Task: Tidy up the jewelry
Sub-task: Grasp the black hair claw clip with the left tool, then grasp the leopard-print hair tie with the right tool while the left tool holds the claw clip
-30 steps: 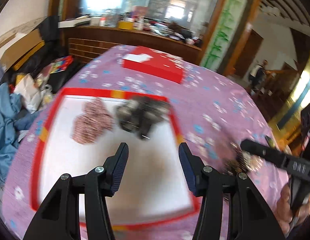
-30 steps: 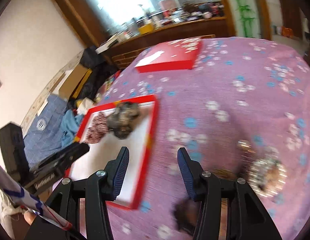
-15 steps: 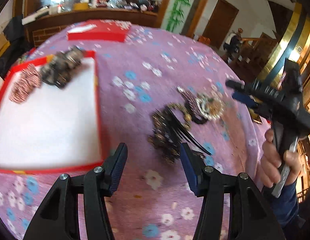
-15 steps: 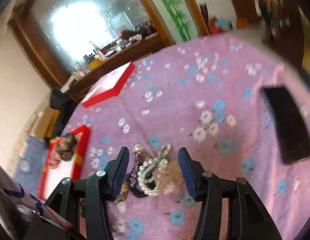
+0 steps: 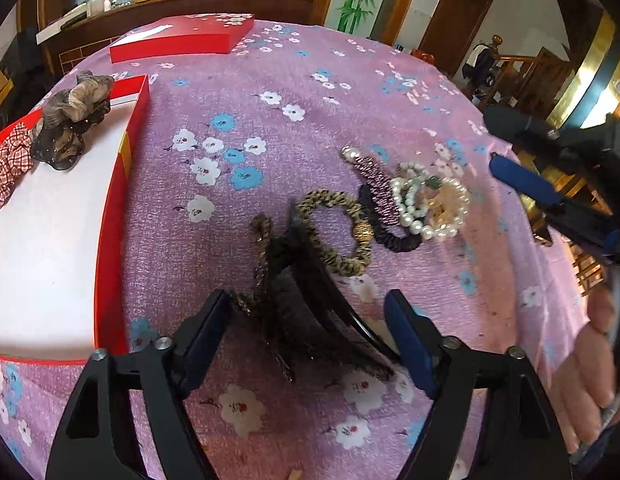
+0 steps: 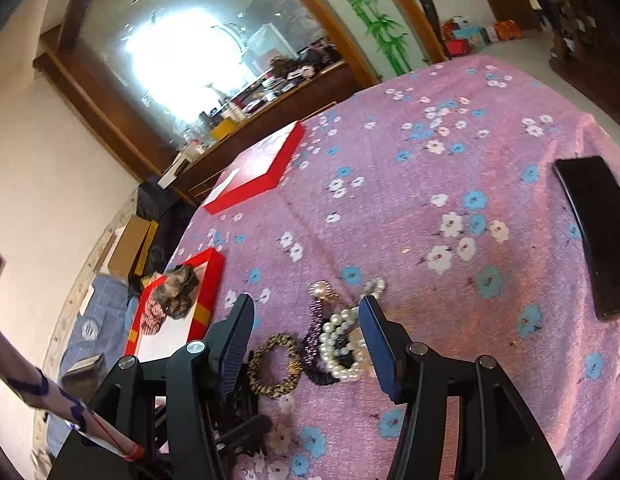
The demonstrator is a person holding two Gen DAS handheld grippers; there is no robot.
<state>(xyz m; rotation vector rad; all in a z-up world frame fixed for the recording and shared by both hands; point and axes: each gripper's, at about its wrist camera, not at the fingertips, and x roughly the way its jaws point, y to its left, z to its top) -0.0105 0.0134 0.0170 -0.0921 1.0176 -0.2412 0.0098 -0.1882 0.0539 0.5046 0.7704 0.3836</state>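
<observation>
A pile of jewelry lies on the purple floral cloth: a black feathery hair piece (image 5: 306,312), a leopard-print scrunchie (image 5: 337,232), a black scrunchie (image 5: 393,236) and pearl bracelets (image 5: 429,204). My left gripper (image 5: 310,320) is open, its jaws either side of the black hair piece. My right gripper (image 6: 306,332) is open above the pearl bracelets (image 6: 341,340) and the leopard scrunchie (image 6: 276,366). The red-rimmed white tray (image 5: 118,184) at left holds a brown-grey hair piece (image 5: 70,120) and a red checked scrunchie (image 5: 10,168).
A red box lid (image 5: 182,40) lies at the far side of the table. A black phone (image 6: 597,232) lies to the right. The right gripper also shows in the left wrist view (image 5: 521,152), at the table's right edge. A wooden sideboard stands behind.
Both grippers have swung from the tray to the jewelry pile and come closer to it. The left gripper now straddles the black hair piece. Both stayed open.
</observation>
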